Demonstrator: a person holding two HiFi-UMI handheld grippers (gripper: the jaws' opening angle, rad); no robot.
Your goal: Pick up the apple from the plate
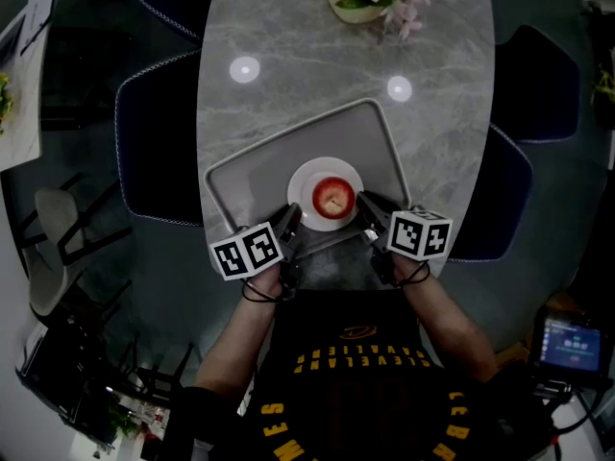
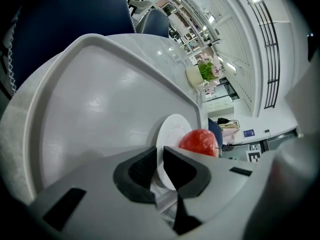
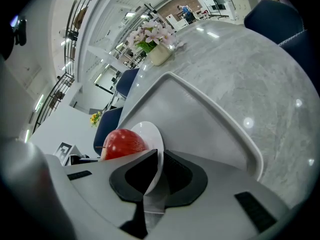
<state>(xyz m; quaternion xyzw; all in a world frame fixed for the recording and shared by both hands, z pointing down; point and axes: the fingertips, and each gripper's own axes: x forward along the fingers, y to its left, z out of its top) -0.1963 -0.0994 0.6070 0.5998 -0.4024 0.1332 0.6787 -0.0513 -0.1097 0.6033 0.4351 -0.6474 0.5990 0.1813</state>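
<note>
The apple (image 1: 332, 198) is not lifted yet. It sits in the middle of the plate (image 1: 300, 185), and neither tool touches it. What you hold instead is the plate itself. Your left tool (image 1: 288, 221) comes in at the plate's left rim. Its own view shows the thin white rim running between two jaws drawn nearly together, so it reads as pinched on the plate. Your right tool (image 1: 367, 206) does the same at the plate's right rim, jaws narrowed onto the edge with the apple just beyond them. The plate lies, as far as I can tell, on the grey tray (image 1: 375, 133), which sits on the marble table (image 1: 288, 46). As I judge it, the whole pick is left to do: at least one tool must release the rim, open wide and close round the fruit. Both your forearms reach forward from your body and converge on the plate, tools low and angled inward toward it.
</note>
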